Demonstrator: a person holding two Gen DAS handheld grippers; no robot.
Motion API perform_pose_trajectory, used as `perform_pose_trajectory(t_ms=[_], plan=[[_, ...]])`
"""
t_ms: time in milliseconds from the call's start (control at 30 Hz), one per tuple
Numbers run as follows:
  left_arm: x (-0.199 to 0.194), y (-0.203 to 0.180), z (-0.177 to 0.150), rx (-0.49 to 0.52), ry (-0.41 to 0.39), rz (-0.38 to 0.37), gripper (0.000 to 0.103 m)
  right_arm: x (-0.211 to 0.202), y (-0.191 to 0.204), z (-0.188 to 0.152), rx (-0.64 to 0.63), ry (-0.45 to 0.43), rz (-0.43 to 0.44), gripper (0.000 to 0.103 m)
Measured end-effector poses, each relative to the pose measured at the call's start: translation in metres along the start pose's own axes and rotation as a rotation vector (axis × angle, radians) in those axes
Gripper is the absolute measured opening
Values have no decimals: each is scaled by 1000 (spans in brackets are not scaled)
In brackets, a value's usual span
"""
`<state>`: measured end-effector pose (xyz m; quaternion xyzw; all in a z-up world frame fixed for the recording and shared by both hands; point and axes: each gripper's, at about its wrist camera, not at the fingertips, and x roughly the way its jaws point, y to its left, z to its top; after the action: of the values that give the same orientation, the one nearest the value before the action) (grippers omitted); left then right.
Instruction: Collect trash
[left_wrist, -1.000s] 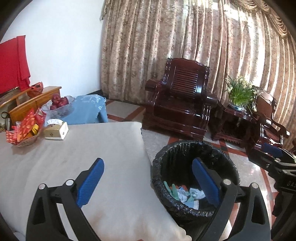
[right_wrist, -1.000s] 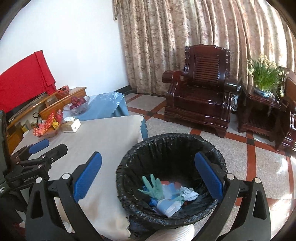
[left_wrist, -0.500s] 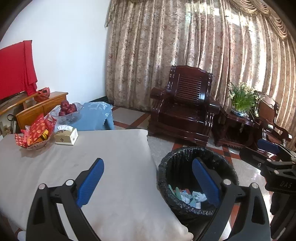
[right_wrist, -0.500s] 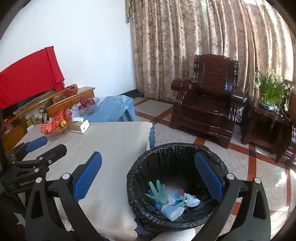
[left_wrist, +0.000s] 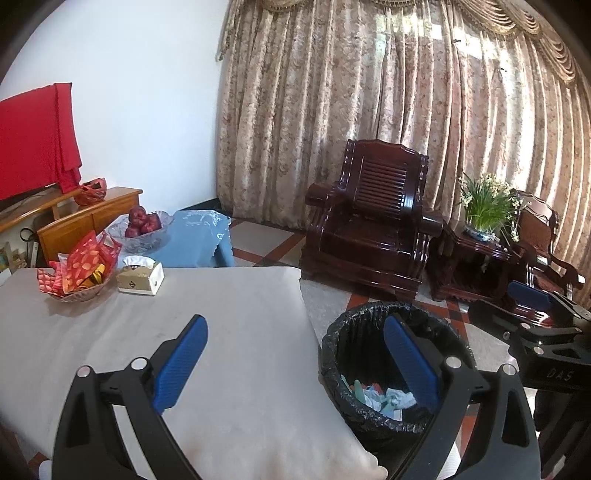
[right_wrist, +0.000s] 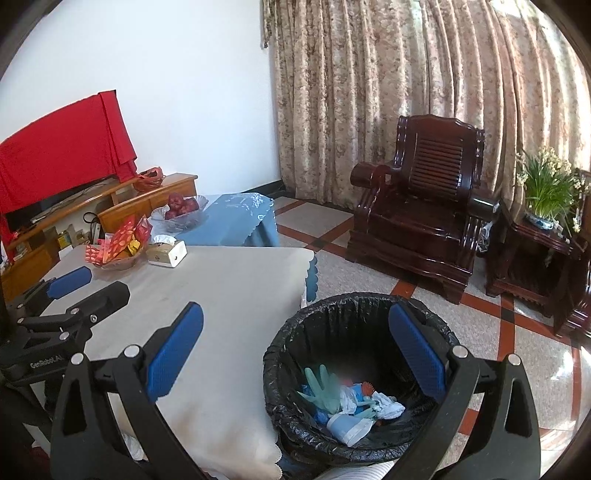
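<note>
Clearly both claws are empty: the left gripper (left_wrist: 295, 354) hangs with its blue pads spread wide above the near edge of the table (left_wrist: 229, 332), and the right gripper (right_wrist: 295, 347) is spread just as wide over the bin (right_wrist: 354, 373) beside it. The trash (right_wrist: 347, 402), a pale green glove with crumpled paper and a few blue scraps, lies at the bottom of the black liner, and the bare cloth in front shows no loose litter that I can make out. So the step in hand looks like a last check or a pull-back. To do it well, I would sweep the eye over the far end near the tissue box (left_wrist: 140, 277) and snack basket (left_wrist: 75, 275), which are not waste, and keep both tools clear of the liner rim so it does not snag.
</note>
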<state>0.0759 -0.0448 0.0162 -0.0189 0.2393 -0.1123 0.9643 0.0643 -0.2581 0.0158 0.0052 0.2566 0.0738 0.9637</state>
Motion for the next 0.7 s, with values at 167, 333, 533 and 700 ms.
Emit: perform_pose_trajectory(t_ms=[167,333,533,700], plan=[[-2,1,0,-1,-2,2,94,0,0,0,-2,0,-1,98],[-2,1,1,-4,-2,1,94,-1,0,0,-2,-2,1,98],[-4,5,2,-5,-3,5,94,-1,4,4,-3,-4,2,98],[-4,5,2,-5,-3,4,94,-1,4,3,-3,-4,2,98]])
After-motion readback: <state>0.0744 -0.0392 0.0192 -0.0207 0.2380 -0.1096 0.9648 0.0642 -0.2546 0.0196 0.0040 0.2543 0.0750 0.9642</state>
